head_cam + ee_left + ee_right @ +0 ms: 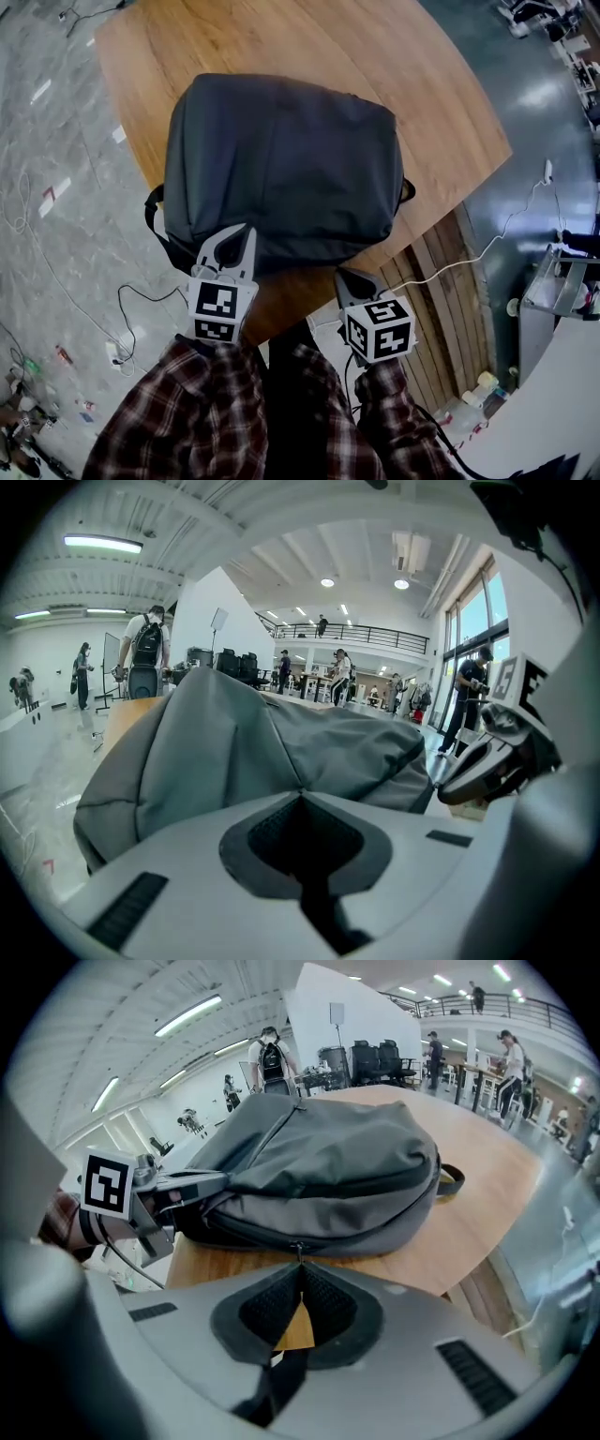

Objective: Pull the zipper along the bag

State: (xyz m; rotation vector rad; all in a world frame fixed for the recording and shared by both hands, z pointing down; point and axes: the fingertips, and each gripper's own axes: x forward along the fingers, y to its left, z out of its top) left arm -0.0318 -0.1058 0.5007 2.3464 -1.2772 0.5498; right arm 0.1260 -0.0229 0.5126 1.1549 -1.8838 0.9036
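Both tongs closed, empty: L gripper by the soft, slack backpack, R gripper at the tiny zipper pull. We'd brace the fabric and pinch the pull.

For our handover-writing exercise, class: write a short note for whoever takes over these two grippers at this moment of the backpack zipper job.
Left gripper: jaws together, tips against the backpack's near left corner; no fabric visibly pinched.
Right gripper: jaws together, tips right at the zipper pull; whether it is pinched is unclear.
Backpack lies on the wooden table.
Done: both grippers placed.
Left: confirm the grip on the pull, then draw it along the bag.
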